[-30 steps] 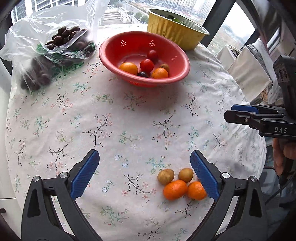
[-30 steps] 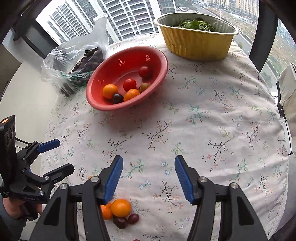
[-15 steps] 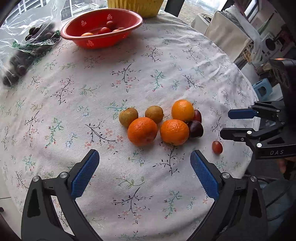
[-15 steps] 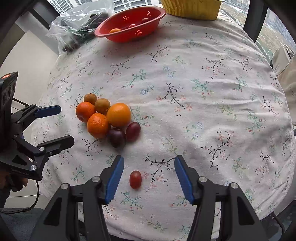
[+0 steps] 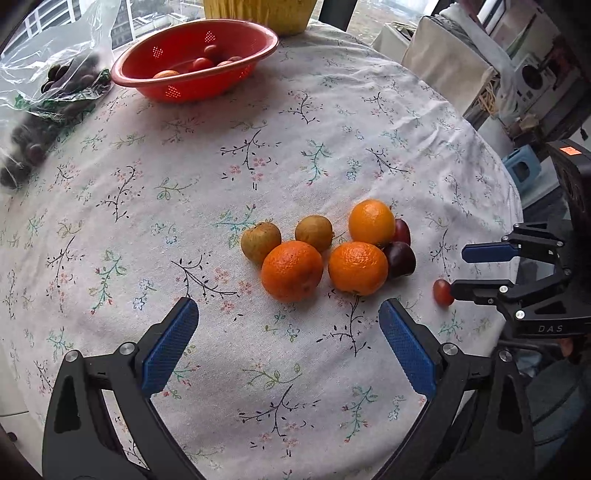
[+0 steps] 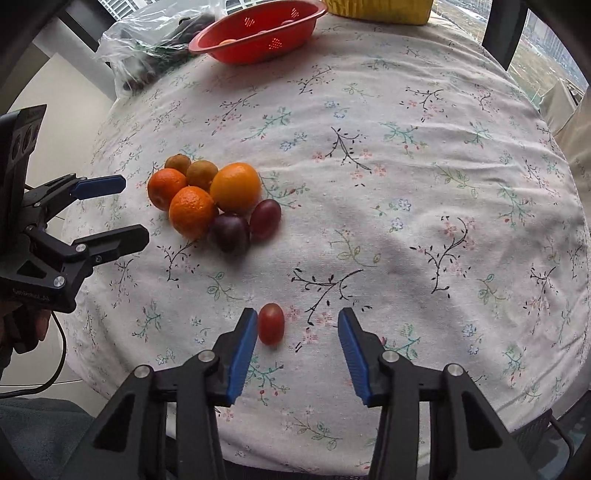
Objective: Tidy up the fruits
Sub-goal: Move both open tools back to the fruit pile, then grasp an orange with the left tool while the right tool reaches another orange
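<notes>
Pick step underway: right gripper (image 6: 297, 328) closing round cherry tomato (image 6: 271, 324), tomato hugging its left finger, not pinched yet. Next: clamp, lift toward red basket (image 6: 258, 33). Left gripper (image 5: 288, 343) released, empty, oranges ahead.

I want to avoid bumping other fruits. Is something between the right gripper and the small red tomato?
Nothing visible is. The tomato lies alone on the tablecloth, already between the closing fingers of the right gripper, beside its left finger. The fruit pile sits apart, farther away.
</notes>
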Demonstrator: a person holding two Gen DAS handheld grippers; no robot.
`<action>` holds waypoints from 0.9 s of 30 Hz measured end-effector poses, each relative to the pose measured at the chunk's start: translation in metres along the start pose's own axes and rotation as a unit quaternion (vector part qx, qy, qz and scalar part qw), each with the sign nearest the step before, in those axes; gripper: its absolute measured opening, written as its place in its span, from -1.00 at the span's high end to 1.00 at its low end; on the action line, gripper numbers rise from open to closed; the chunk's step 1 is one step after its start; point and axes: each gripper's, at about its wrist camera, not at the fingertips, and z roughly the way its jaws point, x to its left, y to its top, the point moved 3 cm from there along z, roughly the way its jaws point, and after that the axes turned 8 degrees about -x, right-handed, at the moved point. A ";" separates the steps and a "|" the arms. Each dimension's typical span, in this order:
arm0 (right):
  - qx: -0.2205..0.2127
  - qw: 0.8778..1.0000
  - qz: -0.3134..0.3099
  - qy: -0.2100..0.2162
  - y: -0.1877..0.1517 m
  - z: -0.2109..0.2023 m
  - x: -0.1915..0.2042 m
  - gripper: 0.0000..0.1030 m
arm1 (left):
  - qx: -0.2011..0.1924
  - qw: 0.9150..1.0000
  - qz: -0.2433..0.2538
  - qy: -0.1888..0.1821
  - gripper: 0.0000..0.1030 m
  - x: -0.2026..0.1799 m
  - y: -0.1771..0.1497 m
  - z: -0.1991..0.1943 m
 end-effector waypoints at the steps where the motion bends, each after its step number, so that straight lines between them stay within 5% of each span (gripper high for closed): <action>1: -0.005 1.000 -0.001 0.004 0.003 -0.001 0.002 0.04 | -0.003 1.000 -0.001 0.000 -0.91 0.002 0.002 0.000; 5: -0.025 0.999 -0.013 0.029 0.017 -0.007 0.017 0.04 | 0.002 1.000 -0.017 -0.007 -0.59 0.012 0.007 0.008; 12: -0.042 0.995 -0.067 0.055 0.039 -0.009 0.051 0.04 | -0.001 0.999 -0.044 -0.019 -0.48 0.020 0.010 0.019; 17: -0.034 0.995 -0.075 0.060 0.044 -0.003 0.056 0.04 | -0.002 0.997 -0.059 -0.039 -0.06 0.022 0.013 0.023; 27: -0.032 0.995 -0.073 0.060 0.051 0.002 0.050 0.04 | -0.006 0.996 -0.071 -0.055 0.06 0.019 0.013 0.028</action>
